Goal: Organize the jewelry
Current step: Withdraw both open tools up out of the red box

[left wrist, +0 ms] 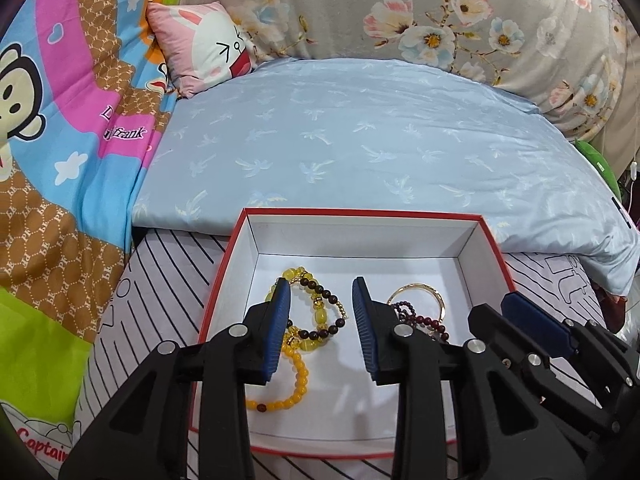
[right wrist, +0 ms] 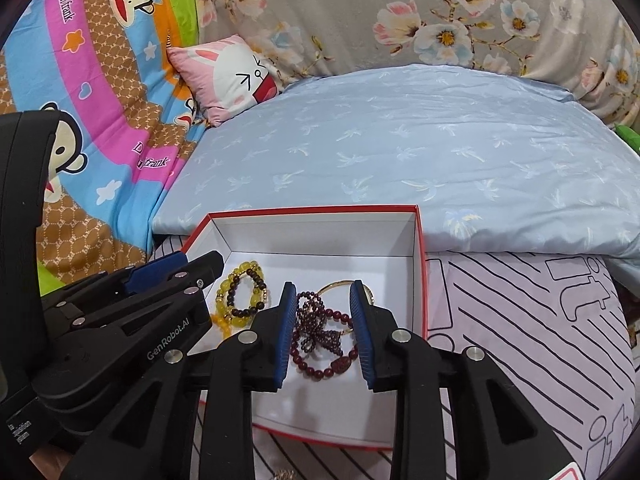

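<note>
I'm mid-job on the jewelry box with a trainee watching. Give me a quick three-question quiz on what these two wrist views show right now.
1. True or false: the red-rimmed box still has its lid on.
2. Multiple choice: the dark red bead bracelet lies A) on the blue pillow, B) inside the box between the fingers of the right hand-held gripper, C) outside the box on the striped sheet.
3. Short answer: what lies between the fingers of the left hand-held gripper?

Key:
1. False; the box is open and shows its white inside.
2. B.
3. The yellow and dark bead bracelets, lying on the box floor; the pads are not pressing on them.
</note>
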Motion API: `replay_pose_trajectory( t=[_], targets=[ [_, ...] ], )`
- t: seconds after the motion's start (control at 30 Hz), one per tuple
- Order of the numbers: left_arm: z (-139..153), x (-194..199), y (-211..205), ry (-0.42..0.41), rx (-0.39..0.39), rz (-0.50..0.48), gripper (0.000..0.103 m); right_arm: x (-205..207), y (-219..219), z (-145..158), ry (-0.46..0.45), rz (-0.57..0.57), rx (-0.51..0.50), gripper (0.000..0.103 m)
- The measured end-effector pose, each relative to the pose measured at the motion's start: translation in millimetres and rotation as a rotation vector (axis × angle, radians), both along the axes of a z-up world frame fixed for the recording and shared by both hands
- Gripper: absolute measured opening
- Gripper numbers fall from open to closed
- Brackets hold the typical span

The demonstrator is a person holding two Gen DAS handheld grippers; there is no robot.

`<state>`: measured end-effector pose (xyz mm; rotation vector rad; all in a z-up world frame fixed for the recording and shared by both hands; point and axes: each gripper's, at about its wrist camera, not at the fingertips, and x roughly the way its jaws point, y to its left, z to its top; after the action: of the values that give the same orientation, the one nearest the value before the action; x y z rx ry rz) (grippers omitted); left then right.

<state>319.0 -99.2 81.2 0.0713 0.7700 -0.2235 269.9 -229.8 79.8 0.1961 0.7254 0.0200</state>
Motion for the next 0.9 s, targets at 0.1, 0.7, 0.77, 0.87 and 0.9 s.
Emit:
replay_pose_trajectory(
  t=[0.1,0.7,0.77,0.87,0.9],
  targets=[
    [8.1,-9.7,1.0,-0.01,-0.001,-0.004,0.031,-9.8,0.7,5.9,-0.006,-0.004,0.0,0.029],
    [10.7,-86.1,48.4,0.023,-0.03,0.004,0.032,-99.2,-0.7,3.4,0.032,-0.023,0.024,0.03],
    [2.0,-97.3,55.9,0.039,-0.019,0.014,0.032,-113.7,-2.4,-4.3,0.05,-0.031,0.026,0.03],
    [-11.9,-116.6,65.7,0.071,-0.012,0.023,0.032,-137.0,-4.5,-17.6,0.08,-0.045,0.049,0.03],
    [-17.7,-125.4,69.0,0.083,-0.013,0.03,0.033,-145.1,-4.6,-22.5,0.092,-0.05,0.045,0.03]
  ],
)
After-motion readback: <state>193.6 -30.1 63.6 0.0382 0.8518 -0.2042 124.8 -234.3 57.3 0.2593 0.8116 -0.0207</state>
